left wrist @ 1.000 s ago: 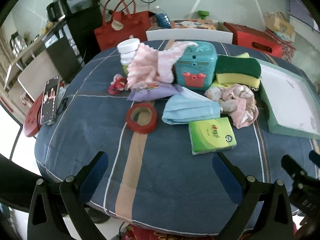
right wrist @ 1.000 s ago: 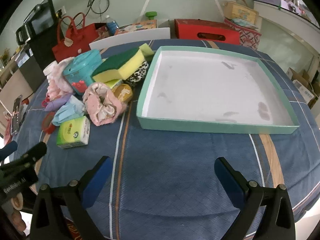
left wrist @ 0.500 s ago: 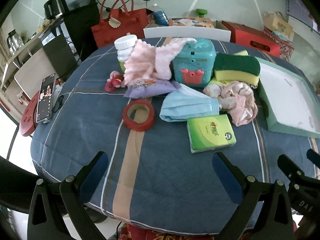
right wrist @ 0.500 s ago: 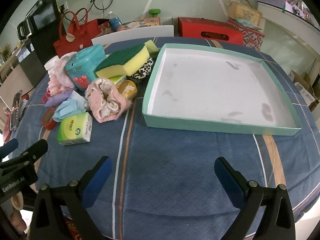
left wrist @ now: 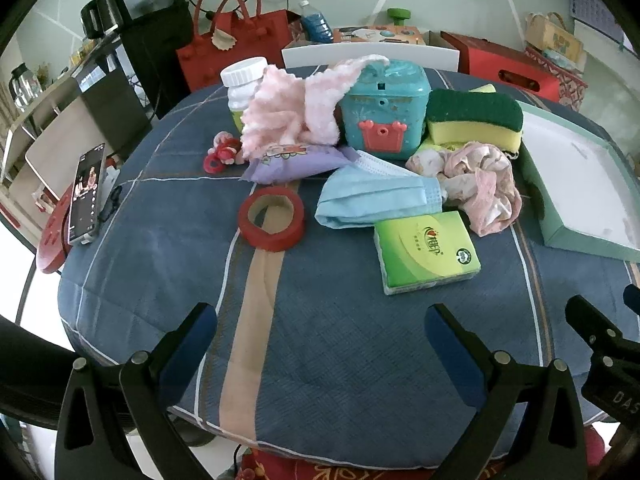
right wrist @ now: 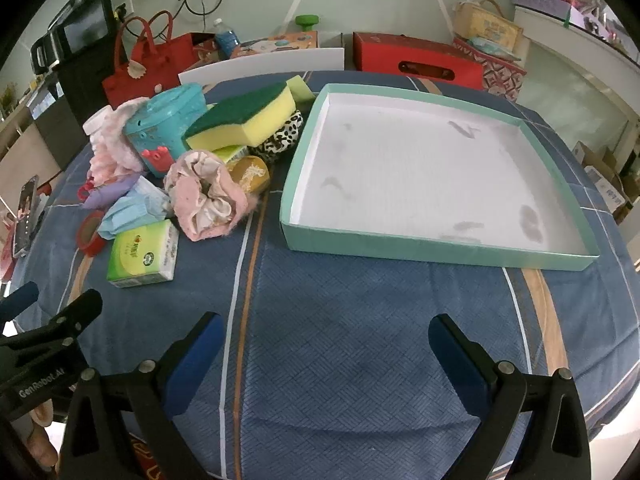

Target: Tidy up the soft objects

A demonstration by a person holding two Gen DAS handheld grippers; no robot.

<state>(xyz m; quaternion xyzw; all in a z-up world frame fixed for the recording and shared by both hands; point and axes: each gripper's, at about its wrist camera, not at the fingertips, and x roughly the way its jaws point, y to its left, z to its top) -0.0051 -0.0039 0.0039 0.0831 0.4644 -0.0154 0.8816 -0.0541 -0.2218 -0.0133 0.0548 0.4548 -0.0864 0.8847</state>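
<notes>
Over the last second both views have crept a little closer to the table and the pile now sits lower and larger than it did; nothing on the cloth has shifted, so I read this as my approach, with no soft thing sorted yet. My left gripper [left wrist: 320,336] hangs with its jaws spread wide and nothing between them, aimed at the green tissue pack [left wrist: 426,251], which lies nearest, just in front of the blue face mask [left wrist: 374,198] and beside the pink scrunchie [left wrist: 486,184]. My right gripper [right wrist: 325,344] is equally wide and empty, facing the teal tray [right wrist: 436,246], whose white floor holds nothing. The sponge [right wrist: 244,120] rests on top of the heap by the tray's left wall. Writing: the tissue pack carries a logo I cannot make out; the left gripper's body, seen in the right view, reads "GenRobot.AI".
</notes>
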